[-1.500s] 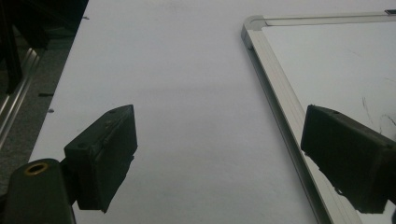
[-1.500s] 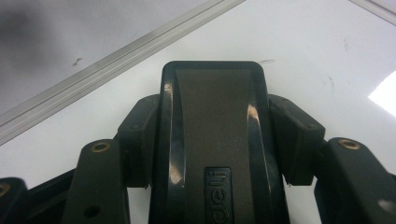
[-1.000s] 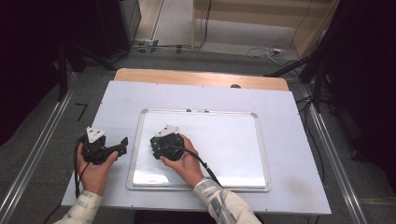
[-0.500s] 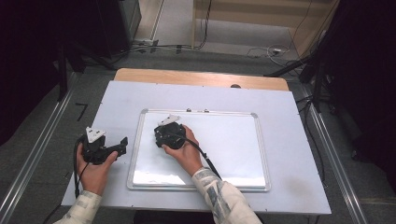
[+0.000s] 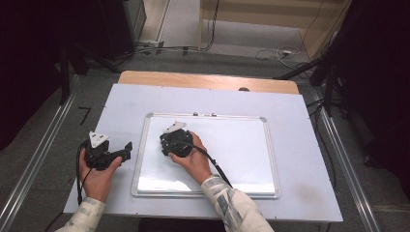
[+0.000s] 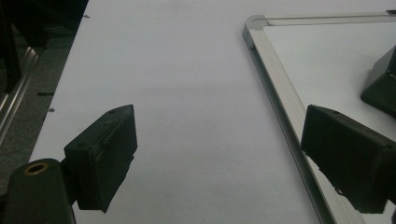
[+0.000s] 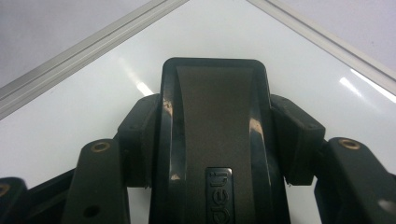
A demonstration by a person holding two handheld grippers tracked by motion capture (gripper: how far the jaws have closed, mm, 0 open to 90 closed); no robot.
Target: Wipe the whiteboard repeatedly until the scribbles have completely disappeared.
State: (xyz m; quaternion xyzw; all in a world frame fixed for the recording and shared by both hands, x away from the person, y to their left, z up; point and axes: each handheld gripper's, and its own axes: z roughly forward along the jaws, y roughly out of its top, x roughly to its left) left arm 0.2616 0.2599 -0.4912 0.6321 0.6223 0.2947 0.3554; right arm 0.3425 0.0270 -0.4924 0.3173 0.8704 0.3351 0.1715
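Right fingers (image 7: 140,140): clamped on a black eraser (image 7: 215,140).
Left fingers (image 6: 105,154): wide apart, nothing between, over the worktop (image 5: 300,116).
Eraser: on the whiteboard (image 5: 241,145), near its far-left corner.

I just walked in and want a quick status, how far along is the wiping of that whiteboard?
Done: the whiteboard shows no marks in the high view. In hand: the right gripper is clamped on a black eraser, near the board's far left corner. The left gripper waits open over the table beside the frame. Left: probably just setting the eraser down, unless faint marks remain under glare.
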